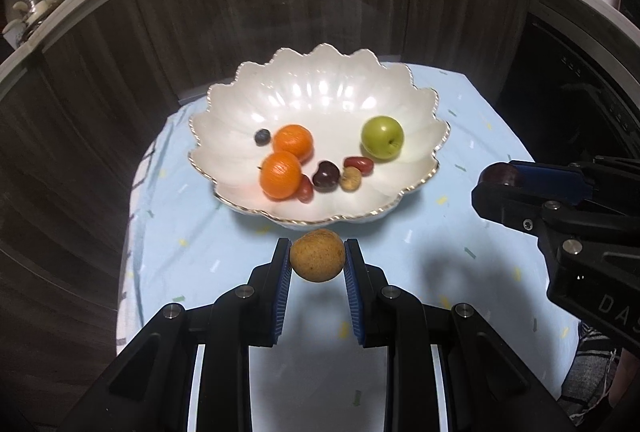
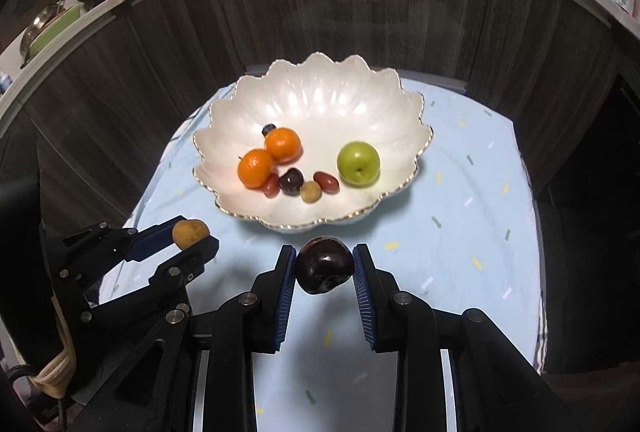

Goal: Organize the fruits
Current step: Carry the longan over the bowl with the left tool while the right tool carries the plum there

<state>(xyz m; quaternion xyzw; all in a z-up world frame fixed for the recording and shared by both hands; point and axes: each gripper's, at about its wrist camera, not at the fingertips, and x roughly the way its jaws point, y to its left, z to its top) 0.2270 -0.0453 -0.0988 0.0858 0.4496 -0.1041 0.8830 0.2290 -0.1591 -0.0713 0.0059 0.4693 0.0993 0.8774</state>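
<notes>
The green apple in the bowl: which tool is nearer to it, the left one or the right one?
Right. The right tool, shut on a dark plum, is just outside the bowl on the green apple's side. The left tool, holding a tan fruit, is beyond the oranges' side.

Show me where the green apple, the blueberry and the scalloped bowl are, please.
Green apple (image 1: 382, 138): left wrist view, middle of its skin.
Blueberry (image 1: 262, 136): left wrist view, its centre.
Scalloped bowl (image 2: 320, 99): right wrist view, bare far inner wall.

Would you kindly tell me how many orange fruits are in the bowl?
2. One orange fruit lies toward the back of the scalloped white bowl beside a small dark berry; the other touches it, nearer the front-left. None seems hidden.
</notes>
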